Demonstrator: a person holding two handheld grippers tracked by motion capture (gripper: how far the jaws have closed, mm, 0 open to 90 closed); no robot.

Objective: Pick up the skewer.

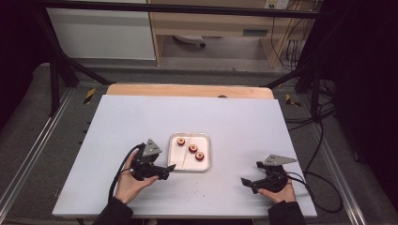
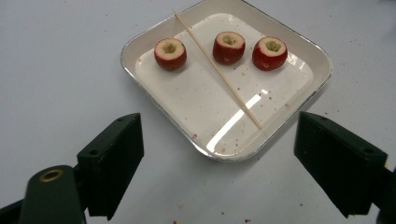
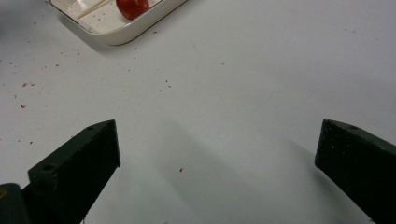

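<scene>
Left gripper view: a square white tray (image 2: 140, 49) with rounded corners sits on the white table (image 2: 56, 70), just ahead of the jaws. Three red fruit pieces with cored, pale tops lie in it: one (image 2: 170, 53) on the near side of a thin wooden skewer (image 2: 217, 70), two (image 2: 229, 46) (image 2: 269, 52) on the far side. The skewer runs diagonally across the tray, one end resting on the rim. Small reddish crumbs speckle the tray floor and the table around it (detail the high view is too coarse to resolve).

High view: the tray (image 1: 205, 166) lies near the table's middle, the three pieces (image 1: 193, 148) in a diagonal row. The left gripper (image 1: 169, 168) rests just beside the tray's near-left corner, held by the left hand (image 1: 129, 183). The right gripper (image 1: 251, 173) sits well apart from the tray toward the table's right edge, in the right hand (image 1: 280, 192).

Right gripper view: bare table (image 3: 224, 93) between the jaws, with one tray corner (image 3: 116, 35) and one fruit piece (image 3: 132, 8) at the top edge.

Both grippers have jaws spread wide, holding nothing.
</scene>
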